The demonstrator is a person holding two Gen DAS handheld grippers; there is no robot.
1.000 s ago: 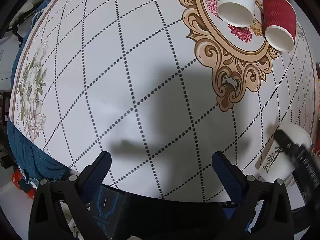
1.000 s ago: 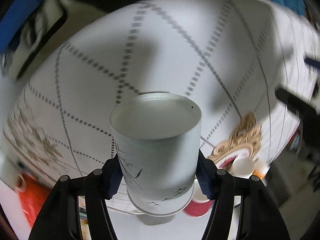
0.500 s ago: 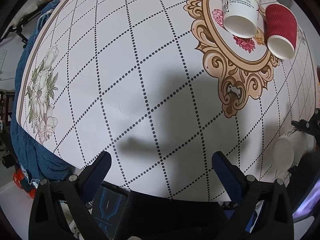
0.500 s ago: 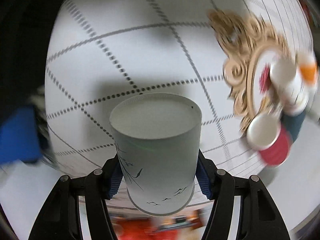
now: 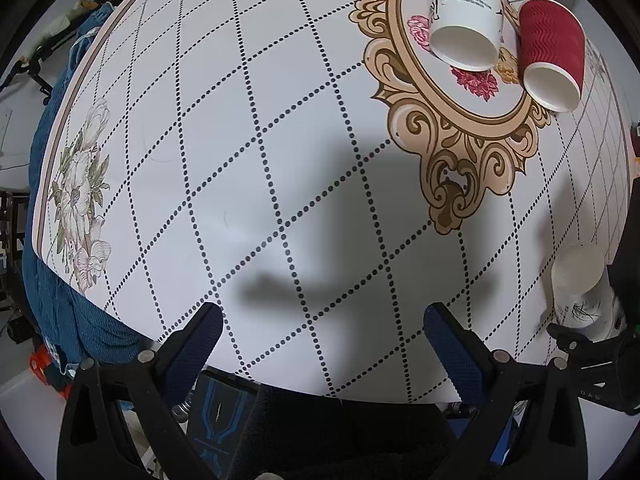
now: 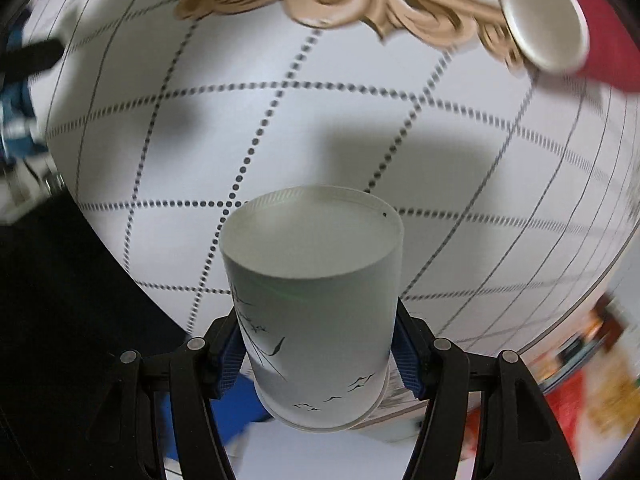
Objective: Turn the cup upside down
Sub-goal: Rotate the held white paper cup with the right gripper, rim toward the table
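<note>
My right gripper is shut on a white paper cup with black bird drawings, its flat base pointing away from the camera and its rim towards me. In the left wrist view the same cup hangs at the far right above the tablecloth, base towards that camera, with the right gripper's black body behind it. My left gripper is open and empty over the near part of the table.
A white printed cup and a red ribbed cup lie on their sides on the gold ornament of the dotted-grid tablecloth. The red cup shows blurred in the right wrist view. The table edge with blue cloth is at left.
My right gripper has kept turning with the cup in it; the table swings through its view. In the left view the cup's base now faces the camera. The left gripper barely moved.
</note>
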